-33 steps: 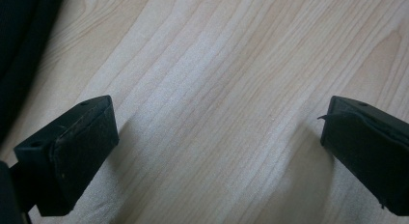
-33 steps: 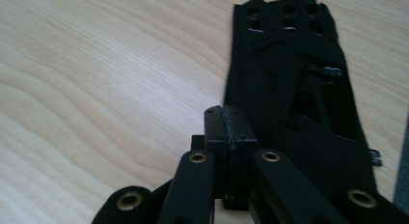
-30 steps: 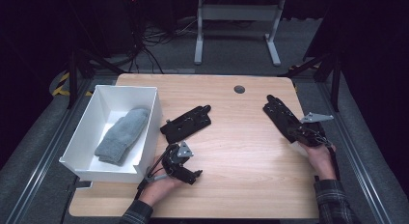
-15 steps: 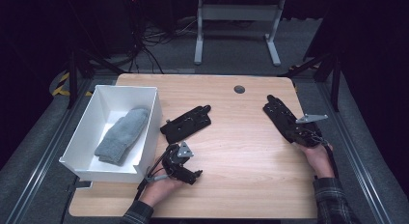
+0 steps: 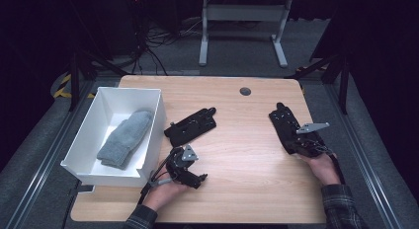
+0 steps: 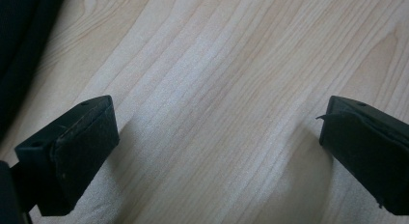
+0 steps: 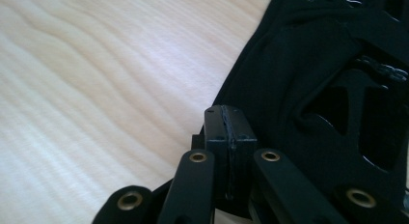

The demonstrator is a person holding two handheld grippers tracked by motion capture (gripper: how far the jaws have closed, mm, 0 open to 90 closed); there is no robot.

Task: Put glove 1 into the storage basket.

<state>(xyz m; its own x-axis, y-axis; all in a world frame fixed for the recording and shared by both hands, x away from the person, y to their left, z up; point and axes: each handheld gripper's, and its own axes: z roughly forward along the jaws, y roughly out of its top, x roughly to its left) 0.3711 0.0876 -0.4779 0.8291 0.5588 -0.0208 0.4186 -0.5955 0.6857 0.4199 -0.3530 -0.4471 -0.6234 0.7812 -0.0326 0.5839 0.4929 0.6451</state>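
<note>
Nothing much has shifted; the right gripper (image 5: 301, 145) has edged slightly along the black glove (image 5: 285, 124) at the table's right, jaws pressed together at its near edge. That glove's long axis runs near-to-far, tilting left. Left gripper (image 5: 190, 175) rests low, jaws apart over bare table (image 6: 217, 89). Farther off, another black glove (image 5: 192, 126) lies slantwise. A white bin (image 5: 148, 155) holds a grey sock (image 5: 124, 138).

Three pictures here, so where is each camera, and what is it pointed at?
High view: above the table, looking forward and down; both forearms enter from below.
Left gripper view: rides the left gripper, looking between open jaws at bare wood.
Right gripper view: rides the right gripper, jaws shut beside a black glove.
Shared: the wooden tabletop.
</note>
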